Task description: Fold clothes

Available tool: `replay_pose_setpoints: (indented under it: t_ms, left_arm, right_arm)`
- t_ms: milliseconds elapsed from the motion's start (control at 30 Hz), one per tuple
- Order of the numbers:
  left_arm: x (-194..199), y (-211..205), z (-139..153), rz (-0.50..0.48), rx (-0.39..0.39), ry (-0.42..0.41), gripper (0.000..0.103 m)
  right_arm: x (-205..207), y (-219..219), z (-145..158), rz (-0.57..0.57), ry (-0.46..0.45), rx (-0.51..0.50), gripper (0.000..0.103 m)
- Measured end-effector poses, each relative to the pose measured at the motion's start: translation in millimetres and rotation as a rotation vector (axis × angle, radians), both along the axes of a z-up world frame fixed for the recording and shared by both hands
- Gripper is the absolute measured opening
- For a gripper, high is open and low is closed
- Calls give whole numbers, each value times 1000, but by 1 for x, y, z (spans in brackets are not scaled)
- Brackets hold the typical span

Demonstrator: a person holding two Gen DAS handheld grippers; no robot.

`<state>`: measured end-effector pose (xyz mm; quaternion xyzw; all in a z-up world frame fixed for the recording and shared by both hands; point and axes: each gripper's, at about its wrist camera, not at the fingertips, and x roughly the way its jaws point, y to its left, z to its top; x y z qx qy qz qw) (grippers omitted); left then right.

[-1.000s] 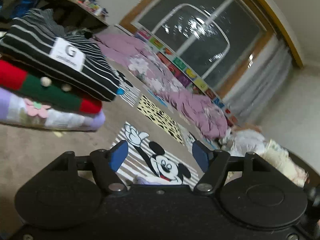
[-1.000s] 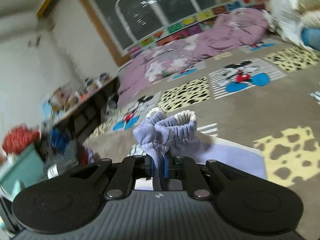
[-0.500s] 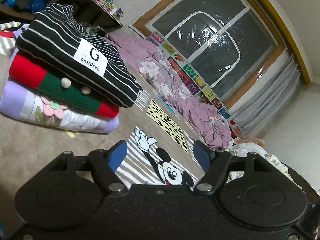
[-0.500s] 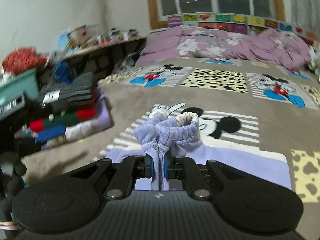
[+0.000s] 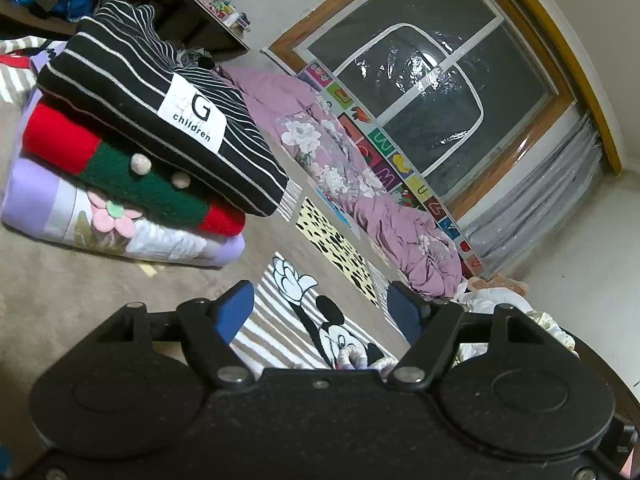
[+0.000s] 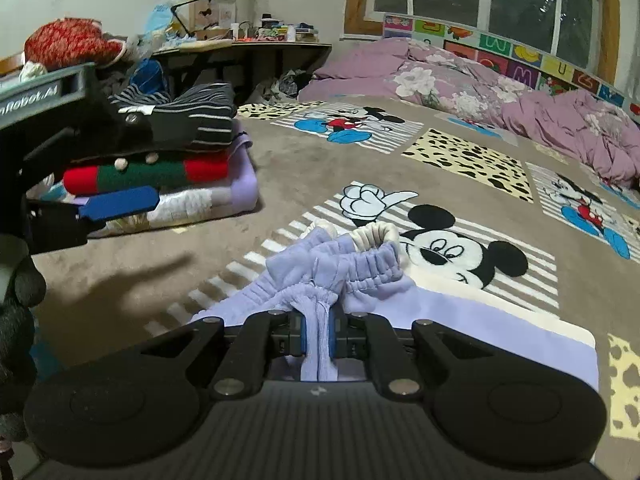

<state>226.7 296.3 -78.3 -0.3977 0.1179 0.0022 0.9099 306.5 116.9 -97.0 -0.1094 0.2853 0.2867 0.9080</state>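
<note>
Swinging round from the window toward the folded stack (image 6: 168, 160), my right gripper (image 6: 318, 332) is clamped on the bunched waistband of the lilac trousers (image 6: 332, 276), which lie on the Mickey blanket (image 6: 400, 152); soft, light, floppy cloth, best pinched at the elastic; left gripper (image 5: 320, 312) hangs wide open, holding nothing

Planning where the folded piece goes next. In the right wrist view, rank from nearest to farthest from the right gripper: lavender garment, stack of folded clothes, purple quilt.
1. Lavender garment, clamped in the right gripper.
2. Stack of folded clothes, left, mid-distance.
3. Purple quilt, far back under the window.
</note>
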Motion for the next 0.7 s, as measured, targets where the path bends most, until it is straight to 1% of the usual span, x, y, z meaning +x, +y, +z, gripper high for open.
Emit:
replay_pose_setpoints:
  t_ms: [67, 133, 233, 267, 333, 567, 700]
  left_arm:
    - [0, 0, 0, -3, 4, 0, 73]
    - [-1, 0, 1, -5, 10, -2, 73]
    - [0, -2, 1, -5, 23, -1, 73]
    - [0, -2, 2, -7, 29, -2, 73]
    - [0, -5, 3, -17, 50, -7, 73]
    - [6, -30, 10, -88, 193, -7, 73]
    - [10, -41, 11, -138, 252, -23, 71]
  right_arm:
    - [-5, 4, 0, 19, -12, -15, 17]
    - [-10, 8, -1, 38, -24, -29, 32]
    - [-30, 18, 0, 123, -87, -58, 42]
    - [-36, 20, 0, 144, -105, -67, 43]
    - [-45, 19, 2, 176, -110, -53, 49]
    - [-69, -7, 19, 224, -149, 13, 53]
    - [-74, -24, 25, 215, -140, 16, 53]
